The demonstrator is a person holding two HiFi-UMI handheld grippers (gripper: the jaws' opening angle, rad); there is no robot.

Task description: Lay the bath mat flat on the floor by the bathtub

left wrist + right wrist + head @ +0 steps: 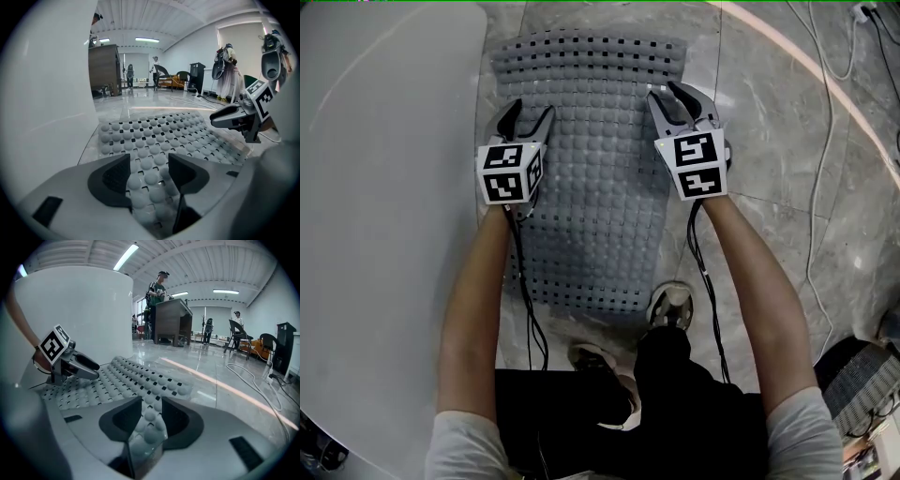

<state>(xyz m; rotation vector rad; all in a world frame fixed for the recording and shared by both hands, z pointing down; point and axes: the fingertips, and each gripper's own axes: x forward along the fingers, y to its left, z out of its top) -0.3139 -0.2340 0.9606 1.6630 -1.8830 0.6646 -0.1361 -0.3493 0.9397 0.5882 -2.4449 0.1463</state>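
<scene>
Now: bath mat (600,197) is lying on the floor (769,141) just beside the bathtub (384,187), long axis running away from the person, along the tub. Left gripper (525,120) is holding spread over its left edge; right gripper (672,98) is pinching the right edge. A shoe (672,305) is overlapping the near end.

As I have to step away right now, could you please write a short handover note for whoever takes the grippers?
Left gripper: jaws apart over the tub-side edge of the bath mat, apparently not pinching it.
Right gripper: shut on a raised fold at the mat's opposite edge.
Mat: spread on the floor beside the bathtub, mostly flat.
Left to do: probably release the right edge so it settles flat, then lift both grippers clear.
</scene>
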